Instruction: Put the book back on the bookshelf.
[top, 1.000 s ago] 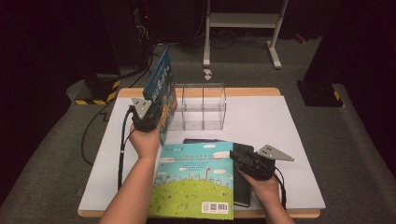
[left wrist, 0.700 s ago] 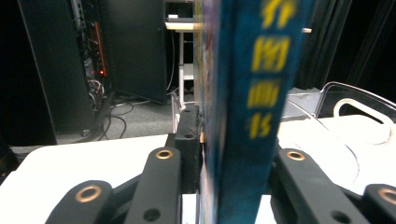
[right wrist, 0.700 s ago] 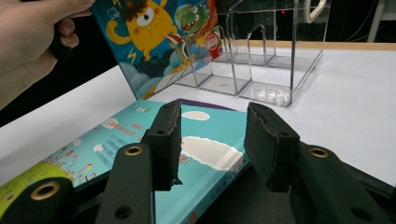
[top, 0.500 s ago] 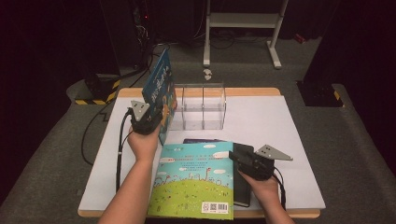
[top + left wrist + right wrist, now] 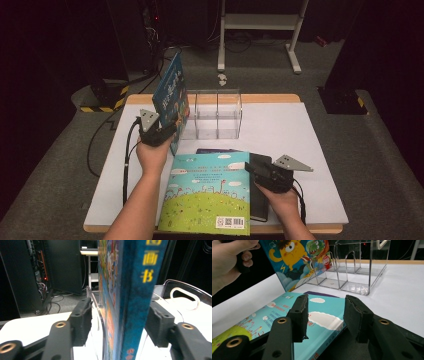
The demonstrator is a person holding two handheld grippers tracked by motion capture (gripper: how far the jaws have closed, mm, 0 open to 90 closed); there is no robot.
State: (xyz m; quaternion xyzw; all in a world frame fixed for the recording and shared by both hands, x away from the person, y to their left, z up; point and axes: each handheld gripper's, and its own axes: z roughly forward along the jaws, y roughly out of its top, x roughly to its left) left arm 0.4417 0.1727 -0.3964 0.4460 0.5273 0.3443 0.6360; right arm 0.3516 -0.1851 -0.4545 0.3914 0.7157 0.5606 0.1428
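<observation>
A blue picture book (image 5: 170,100) stands nearly upright at the left end of a clear acrylic organizer (image 5: 217,117). My left gripper (image 5: 170,129) straddles its spine (image 5: 130,290). The right jaw touches the book, a gap and a clear wall (image 5: 96,315) show beside the left jaw, so it reads as open. A second picture book (image 5: 207,197) with a green and sky-blue cover lies flat at the front. My right gripper (image 5: 249,167) hovers open over that book's right edge (image 5: 322,322), with nothing gripped.
Under the flat book lie a dark book (image 5: 259,200) and a purple one (image 5: 220,150). The white table (image 5: 300,145) has free room at the right. The organizer's other compartments (image 5: 357,272) hold nothing. A white stand (image 5: 260,25) is on the floor behind.
</observation>
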